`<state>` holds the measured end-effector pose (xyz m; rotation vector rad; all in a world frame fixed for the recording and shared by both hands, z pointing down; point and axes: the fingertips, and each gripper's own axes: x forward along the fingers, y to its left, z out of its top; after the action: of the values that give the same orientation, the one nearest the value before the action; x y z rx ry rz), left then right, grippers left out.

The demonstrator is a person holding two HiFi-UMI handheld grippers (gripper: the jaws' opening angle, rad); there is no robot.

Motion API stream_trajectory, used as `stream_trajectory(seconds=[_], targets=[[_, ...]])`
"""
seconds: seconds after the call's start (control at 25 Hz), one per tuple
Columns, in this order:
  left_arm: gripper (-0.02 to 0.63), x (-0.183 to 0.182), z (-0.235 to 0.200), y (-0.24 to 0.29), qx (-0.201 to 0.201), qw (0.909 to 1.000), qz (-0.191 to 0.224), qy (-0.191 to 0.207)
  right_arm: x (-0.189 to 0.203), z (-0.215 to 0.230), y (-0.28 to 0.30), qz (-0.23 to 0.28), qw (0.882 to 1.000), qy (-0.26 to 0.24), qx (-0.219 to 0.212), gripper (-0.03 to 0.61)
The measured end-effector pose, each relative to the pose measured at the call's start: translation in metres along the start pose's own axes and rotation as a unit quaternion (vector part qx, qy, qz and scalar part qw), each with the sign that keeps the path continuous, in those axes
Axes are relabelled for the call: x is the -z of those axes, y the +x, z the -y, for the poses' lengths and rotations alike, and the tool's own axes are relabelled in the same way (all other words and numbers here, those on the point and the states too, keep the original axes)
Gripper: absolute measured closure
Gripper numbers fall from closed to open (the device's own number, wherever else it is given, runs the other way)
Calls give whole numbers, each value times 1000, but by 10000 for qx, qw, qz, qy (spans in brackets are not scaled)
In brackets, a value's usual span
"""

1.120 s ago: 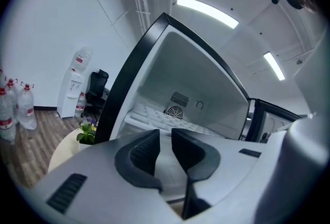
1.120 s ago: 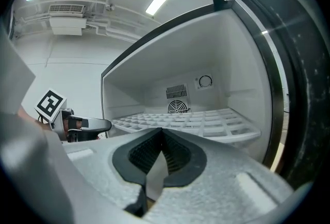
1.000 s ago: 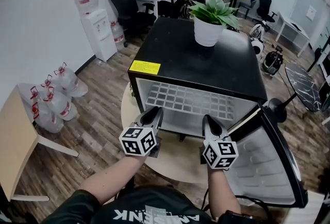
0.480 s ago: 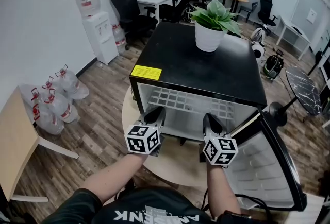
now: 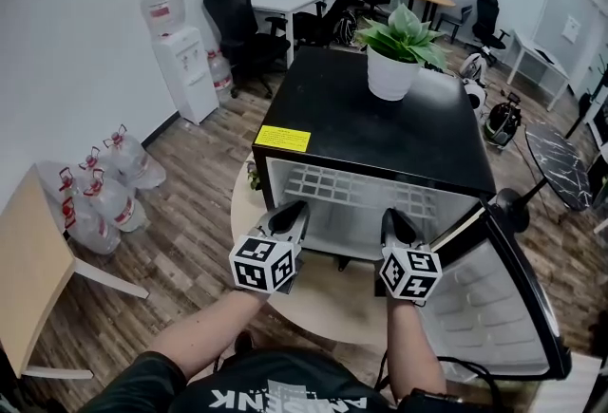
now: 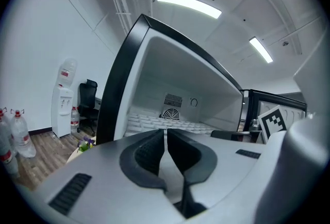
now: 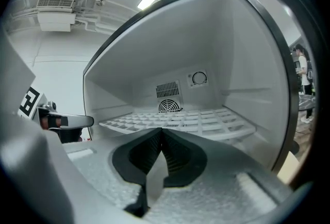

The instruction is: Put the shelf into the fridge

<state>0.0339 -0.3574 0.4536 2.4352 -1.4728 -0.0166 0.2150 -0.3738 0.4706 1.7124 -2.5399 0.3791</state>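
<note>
**Item 1: shelf** (image 5: 350,187). White open grid, 1 piece. It lies level across the cavity of the fridge (image 5: 351,117), just ahead of both tongs' tips and apart from them. Judged seated or nearly so.

**Handling (judged).** Light and stiff. The thin bars may flex or snap if twisted. The smooth finish is likely to be slippery under hard pads. The best hold is the front rail, 1 tongs toward each end, so the grid stays level on the side ledges.

**Item 2: fridge.** Black cabinet with a white liner, standing on a round tabletop (image 5: 323,307) below the tongs. Its door (image 5: 494,297) is swung open to the right of the right tongs. The only contents seen are the shelf. The space beneath the shelf looks bare, though it is only partly in view.

**Item 3: potted plant** (image 5: 391,74). It stands on the fridge top, well beyond the tongs.

**Tongs.**
- Left tongs (image 5: 298,210): the jaws have just been closing and are now all but together, with nothing between them.
- Right tongs (image 5: 391,216): the jaws are pressed together and empty.
</note>
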Motion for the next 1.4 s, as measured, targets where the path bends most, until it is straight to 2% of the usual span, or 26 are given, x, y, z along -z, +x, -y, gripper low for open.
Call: stream_trajectory(seconds=[0.16,0.24,0.32,0.52,0.72,0.92,1.4], targets=[[602,-13,2,-17,222,9996,52,161,-2,-8,2,-196,9998,-31,65,572],[606,-17,4,-25,355,9994,7,10,-4,-13,-6,-193,9998,15,95,572],[612,-20,9,-31,508,9986,-37,-118,-5,-16,-20,-129,9998,102,127,572],[614,-25,16,-42,957,9953,14,152,-10,-34,-49,68,9994,274,200,572],[614,-36,21,-52,1133,9926,137,419,-29,-51,-78,216,9990,51,380,572],[614,-51,22,-65,1411,9891,257,345,-48,-67,-107,431,9982,57,422,572],[614,-94,16,-97,1416,9819,859,913,-67,-88,-146,634,9961,106,603,572]])
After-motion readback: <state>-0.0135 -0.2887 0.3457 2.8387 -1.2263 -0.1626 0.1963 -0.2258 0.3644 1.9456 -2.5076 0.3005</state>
